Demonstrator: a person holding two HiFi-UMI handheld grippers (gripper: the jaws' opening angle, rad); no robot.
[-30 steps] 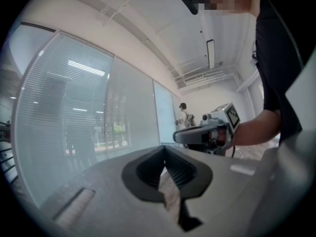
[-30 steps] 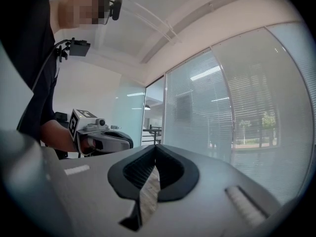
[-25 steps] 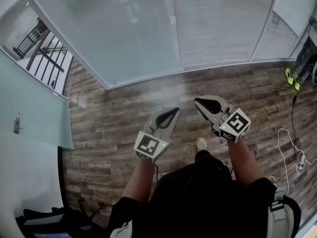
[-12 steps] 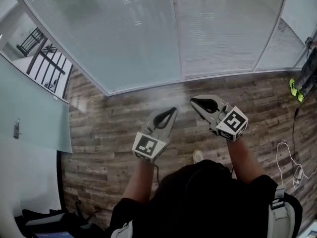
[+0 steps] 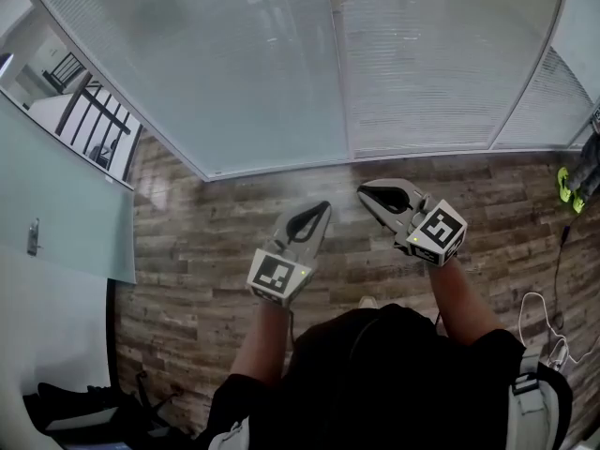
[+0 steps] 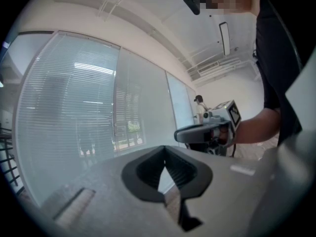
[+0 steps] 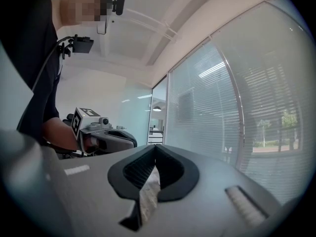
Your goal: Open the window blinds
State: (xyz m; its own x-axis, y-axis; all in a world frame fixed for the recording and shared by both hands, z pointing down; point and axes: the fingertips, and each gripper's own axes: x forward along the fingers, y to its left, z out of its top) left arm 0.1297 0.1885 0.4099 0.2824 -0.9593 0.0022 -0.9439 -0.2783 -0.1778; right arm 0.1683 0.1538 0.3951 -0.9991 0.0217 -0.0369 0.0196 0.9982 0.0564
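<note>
**Blinds Untouched, Both Grippers Empty**

The blinds (image 5: 422, 73) fill the glass wall from 10 to 2 o'clock in the head view. Their slats lie flat and closed across the panes. The left gripper (image 5: 322, 208) sits just below centre and points toward 12 o'clock. The right gripper (image 5: 365, 192) is beside it at 3 o'clock, with its tip turned toward 9. Each gripper view shows the jaws pressed tip to tip with nothing between them. Both grippers hang over the floor (image 5: 206, 242), well apart from the glass. By these pictures the task has barely begun. The wall must be reached, a wand or cord found (none can be made out here), and the slats turned or raised.
</note>
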